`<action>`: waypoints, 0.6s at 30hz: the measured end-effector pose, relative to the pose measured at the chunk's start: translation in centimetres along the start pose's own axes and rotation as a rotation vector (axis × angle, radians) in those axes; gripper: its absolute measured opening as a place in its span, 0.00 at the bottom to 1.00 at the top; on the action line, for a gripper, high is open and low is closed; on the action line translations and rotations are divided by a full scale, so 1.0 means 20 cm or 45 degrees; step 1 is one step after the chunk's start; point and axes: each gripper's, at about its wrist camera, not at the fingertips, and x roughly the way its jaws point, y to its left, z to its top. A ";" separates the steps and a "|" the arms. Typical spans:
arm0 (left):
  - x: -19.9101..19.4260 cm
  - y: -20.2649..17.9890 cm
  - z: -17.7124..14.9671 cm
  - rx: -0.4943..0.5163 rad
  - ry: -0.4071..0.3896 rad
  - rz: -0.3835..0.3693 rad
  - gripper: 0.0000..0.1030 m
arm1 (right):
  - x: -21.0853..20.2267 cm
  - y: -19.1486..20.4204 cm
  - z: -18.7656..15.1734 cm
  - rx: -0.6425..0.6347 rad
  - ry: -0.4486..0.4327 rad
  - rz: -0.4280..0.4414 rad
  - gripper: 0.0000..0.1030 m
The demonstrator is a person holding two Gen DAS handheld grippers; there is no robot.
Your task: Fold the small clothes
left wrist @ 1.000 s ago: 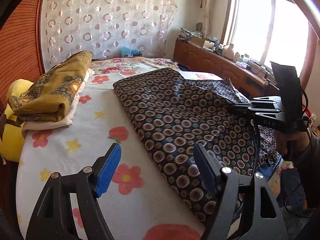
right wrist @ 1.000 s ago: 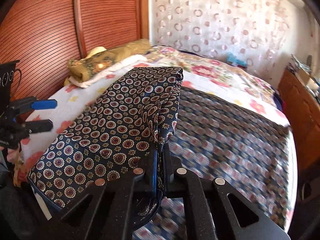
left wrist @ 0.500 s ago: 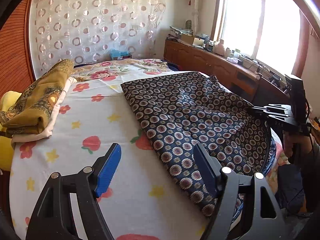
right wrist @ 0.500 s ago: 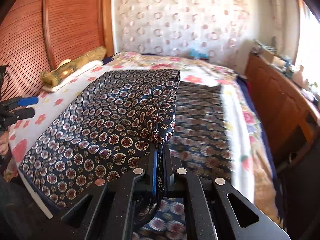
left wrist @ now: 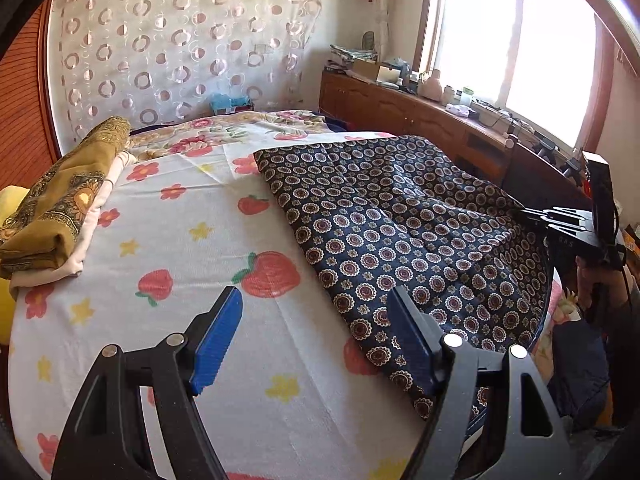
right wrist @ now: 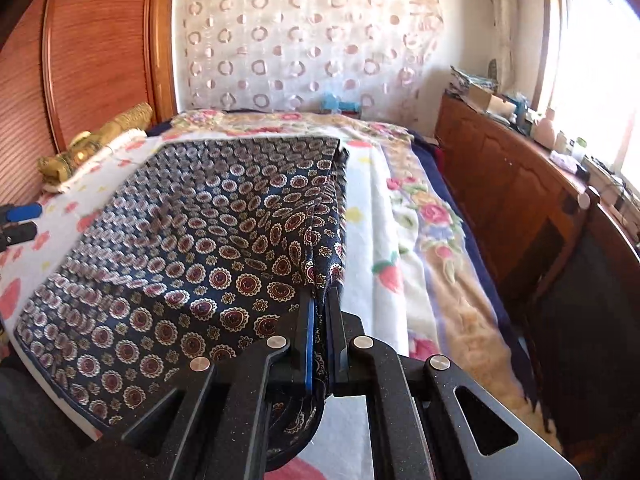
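Since the earlier frame the right gripper [right wrist: 319,312] has carried the edge of the cloth [left wrist: 400,224] sideways across the bed [left wrist: 180,240], so the dark patterned cloth now lies folded over itself, and white sheet shows to its right in the right wrist view. Its fingers [right wrist: 307,344] are pressed together on a bunched edge of the cloth. The left gripper [left wrist: 316,336] hovers over the sheet just beside the near edge of the cloth, fingers well apart, nothing between them. Farther back, at the left, a folded yellow cloth [left wrist: 68,196] rests on a pale one. Behind the bed hangs a curtain [left wrist: 180,44] with rings.
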 end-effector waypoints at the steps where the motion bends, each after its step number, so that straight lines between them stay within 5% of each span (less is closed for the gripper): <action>1: 0.00 -0.01 0.00 0.004 0.004 0.002 0.73 | 0.00 0.00 0.00 0.007 0.004 0.003 0.04; 11: 0.02 -0.04 -0.03 0.017 0.030 -0.004 0.73 | 0.00 0.00 0.07 0.025 0.006 -0.008 0.05; 18: 0.04 -0.08 -0.09 0.019 0.083 -0.065 0.73 | -0.02 0.01 0.06 0.010 -0.007 -0.055 0.25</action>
